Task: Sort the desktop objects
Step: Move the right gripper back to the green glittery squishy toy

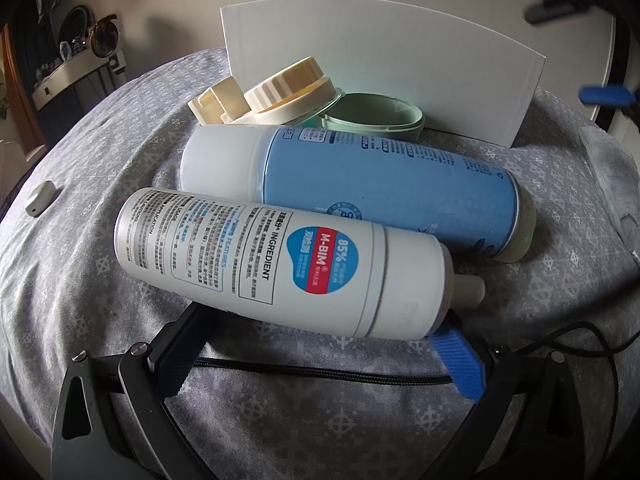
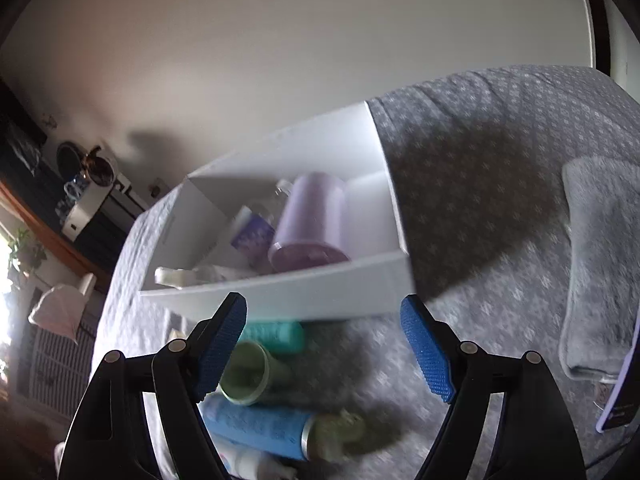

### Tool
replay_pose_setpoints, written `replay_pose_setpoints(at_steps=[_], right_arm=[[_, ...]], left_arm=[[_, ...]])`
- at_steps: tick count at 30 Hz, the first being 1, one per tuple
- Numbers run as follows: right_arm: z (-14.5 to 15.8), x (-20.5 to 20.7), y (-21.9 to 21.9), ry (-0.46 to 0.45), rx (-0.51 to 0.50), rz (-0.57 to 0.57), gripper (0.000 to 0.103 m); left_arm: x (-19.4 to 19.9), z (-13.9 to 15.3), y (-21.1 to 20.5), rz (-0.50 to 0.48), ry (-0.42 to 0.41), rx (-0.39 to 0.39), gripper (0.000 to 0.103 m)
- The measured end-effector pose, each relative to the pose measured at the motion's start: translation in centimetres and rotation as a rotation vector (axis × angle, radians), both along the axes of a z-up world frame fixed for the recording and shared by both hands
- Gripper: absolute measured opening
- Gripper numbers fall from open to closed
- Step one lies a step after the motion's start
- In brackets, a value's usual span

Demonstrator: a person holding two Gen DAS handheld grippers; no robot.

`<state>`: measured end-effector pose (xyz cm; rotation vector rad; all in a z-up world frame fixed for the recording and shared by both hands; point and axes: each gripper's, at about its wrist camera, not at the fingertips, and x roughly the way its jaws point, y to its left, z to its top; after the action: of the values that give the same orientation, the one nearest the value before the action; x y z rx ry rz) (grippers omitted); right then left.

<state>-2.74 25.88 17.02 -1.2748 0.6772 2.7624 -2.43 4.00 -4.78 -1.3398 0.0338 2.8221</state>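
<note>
In the left wrist view a white spray can with an "M-BIM" label (image 1: 272, 260) lies on its side between the fingers of my left gripper (image 1: 320, 344), which is open around it. A blue spray can (image 1: 384, 184) lies just behind it. Cream lids (image 1: 280, 96) and a mint green lid (image 1: 372, 120) sit in front of a white box (image 1: 380, 68). In the right wrist view my right gripper (image 2: 324, 344) is open and empty above the white box (image 2: 280, 292), which holds a lilac jar (image 2: 312, 224) and a purple-labelled bottle (image 2: 252, 236). The blue can (image 2: 260, 428) and a green cup (image 2: 248, 372) lie below.
A grey patterned cloth (image 1: 100, 280) covers the table. A small white device (image 1: 40, 198) lies at the left. A folded grey towel (image 2: 600, 264) and a dark flat object with a lilac edge (image 2: 622, 392) are at the right. A black cable (image 1: 560, 340) runs by the left gripper.
</note>
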Motion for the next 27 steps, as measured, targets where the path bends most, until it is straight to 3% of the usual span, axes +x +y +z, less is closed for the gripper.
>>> replay_pose_setpoints(at_steps=[9, 14, 19, 23, 27], right_arm=[[-6.5, 7.5, 4.3, -0.112, 0.048, 0.037, 0.079], [-6.2, 7.2, 0.0, -0.099, 0.118, 0.230, 0.079], [-6.7, 7.2, -5.2, -0.082, 0.289, 0.460, 0.079], [-7.0, 6.4, -6.8, -0.090, 0.366, 0.532, 0.079], [-8.4, 4.3, -6.0, -0.160, 0.328, 0.532, 0.079]], left_arm=[[0.0, 0.0, 0.0, 0.000, 0.000, 0.000, 0.103], [0.0, 0.0, 0.0, 0.000, 0.000, 0.000, 0.103], [0.0, 0.0, 0.0, 0.000, 0.000, 0.001, 0.103], [0.0, 0.0, 0.0, -0.001, 0.000, 0.000, 0.103], [0.0, 0.0, 0.0, -0.001, 0.000, 0.000, 0.103]])
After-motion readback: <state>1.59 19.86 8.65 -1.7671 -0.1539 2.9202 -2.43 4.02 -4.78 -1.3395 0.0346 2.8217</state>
